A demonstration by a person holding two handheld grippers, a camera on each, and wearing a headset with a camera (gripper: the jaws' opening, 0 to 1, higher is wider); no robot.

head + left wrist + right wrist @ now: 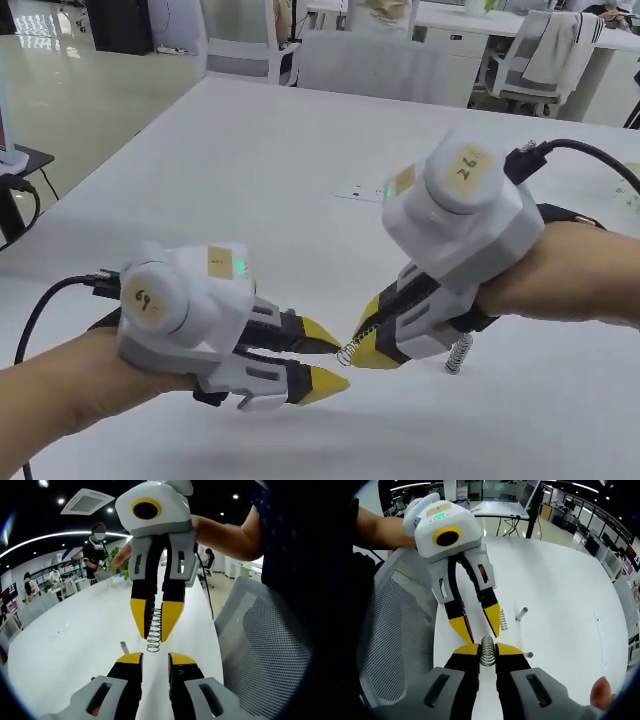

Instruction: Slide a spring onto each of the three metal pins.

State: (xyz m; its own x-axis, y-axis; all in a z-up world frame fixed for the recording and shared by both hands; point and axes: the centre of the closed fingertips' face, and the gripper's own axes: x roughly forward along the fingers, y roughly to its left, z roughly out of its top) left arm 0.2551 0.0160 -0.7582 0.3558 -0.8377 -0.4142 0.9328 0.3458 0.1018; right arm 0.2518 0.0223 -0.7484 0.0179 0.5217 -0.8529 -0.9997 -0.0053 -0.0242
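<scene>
My right gripper [362, 345] [488, 649] is shut on a small metal spring [346, 351] [488, 655] [154, 630], held at its yellow tips just above the white table [280, 150]. Facing it tip to tip, my left gripper [326, 358] [156, 659] stands open with nothing between its fingers. A second spring [458, 352] [503, 619] stands on the table behind the right gripper. A short metal pin [521, 614] lies beside that spring, and another pin [529, 655] sits nearer. One small pin [123, 644] shows in the left gripper view.
A small white label [360, 193] lies mid-table. A mesh chair [400, 615] stands at the near table edge. More chairs [545, 55] and desks line the far side, with people at benches in the background.
</scene>
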